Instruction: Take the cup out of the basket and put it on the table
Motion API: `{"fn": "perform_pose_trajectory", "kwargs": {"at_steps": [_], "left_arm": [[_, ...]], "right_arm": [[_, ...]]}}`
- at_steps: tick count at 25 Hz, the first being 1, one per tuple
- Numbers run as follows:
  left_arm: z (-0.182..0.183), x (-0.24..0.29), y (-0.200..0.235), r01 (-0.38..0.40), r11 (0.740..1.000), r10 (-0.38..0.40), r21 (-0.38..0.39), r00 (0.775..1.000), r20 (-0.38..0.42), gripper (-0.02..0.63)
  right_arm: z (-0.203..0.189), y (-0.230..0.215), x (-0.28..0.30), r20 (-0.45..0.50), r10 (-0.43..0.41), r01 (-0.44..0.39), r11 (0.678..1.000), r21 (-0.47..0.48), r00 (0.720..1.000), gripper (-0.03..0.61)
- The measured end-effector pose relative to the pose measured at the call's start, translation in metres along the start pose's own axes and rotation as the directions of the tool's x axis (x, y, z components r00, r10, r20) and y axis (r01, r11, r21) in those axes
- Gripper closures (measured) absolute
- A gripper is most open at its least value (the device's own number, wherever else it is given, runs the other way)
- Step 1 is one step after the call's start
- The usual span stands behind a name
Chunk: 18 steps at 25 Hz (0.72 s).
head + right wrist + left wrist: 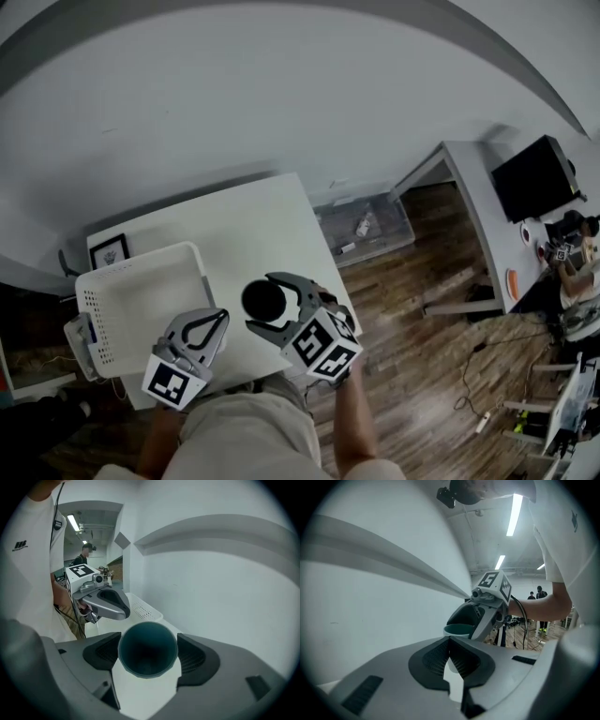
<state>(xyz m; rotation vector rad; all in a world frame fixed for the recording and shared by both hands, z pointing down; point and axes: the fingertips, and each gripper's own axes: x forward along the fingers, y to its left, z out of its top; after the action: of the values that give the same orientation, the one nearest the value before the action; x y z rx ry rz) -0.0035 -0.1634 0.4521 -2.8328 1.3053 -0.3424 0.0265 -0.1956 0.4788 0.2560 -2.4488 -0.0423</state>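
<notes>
Your right gripper [147,654] clamps the teal cup [265,300] over the table [253,223], near its front edge beside the basket [141,264] (left gripper [450,649] closed, empty). Let go early and it could topple off.

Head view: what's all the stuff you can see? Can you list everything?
cup: one, dark teal, between the right gripper's jaws, over the table
basket: one, white, on the table's left side
table: one, white, in the middle
picture frame: one, black, behind the basket
storage bin: one, clear, on the wooden floor right of the table
monitor: one, black, on the grey desk, far right
left gripper: one, grey, shut, empty
right gripper: one, grey, shut on the cup
</notes>
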Motion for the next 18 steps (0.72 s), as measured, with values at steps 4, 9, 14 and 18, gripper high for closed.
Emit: {"fn": "perform_pose_trajectory", "kwargs": {"at_steps": [4, 9, 14, 18], "left_arm": [[-0.001, 0.011, -0.008, 0.031, 1.000, -0.031, -0.003, 0.999, -0.008, 0.612], [-0.002, 0.025, -0.020, 0.071, 0.997, -0.071, 0.011, 0.997, -0.023, 0.612], [-0.006, 0.035, -0.028, 0.095, 0.995, -0.095, 0.000, 0.995, -0.037, 0.612], [-0.009, 0.042, -0.033, 0.112, 0.994, -0.112, -0.005, 0.993, -0.049, 0.612]], "right_arm": [[-0.019, -0.001, 0.001, -0.002, -0.023, 0.023, 0.999, 0.036, 1.000, 0.201], [-0.045, -0.003, 0.004, 0.001, -0.060, 0.060, 0.996, 0.073, 0.998, 0.201], [-0.074, -0.004, 0.014, -0.002, -0.103, 0.103, 0.989, 0.102, 0.995, 0.201], [-0.098, -0.004, 0.023, -0.014, -0.124, 0.125, 0.982, 0.138, 0.992, 0.201]]}}
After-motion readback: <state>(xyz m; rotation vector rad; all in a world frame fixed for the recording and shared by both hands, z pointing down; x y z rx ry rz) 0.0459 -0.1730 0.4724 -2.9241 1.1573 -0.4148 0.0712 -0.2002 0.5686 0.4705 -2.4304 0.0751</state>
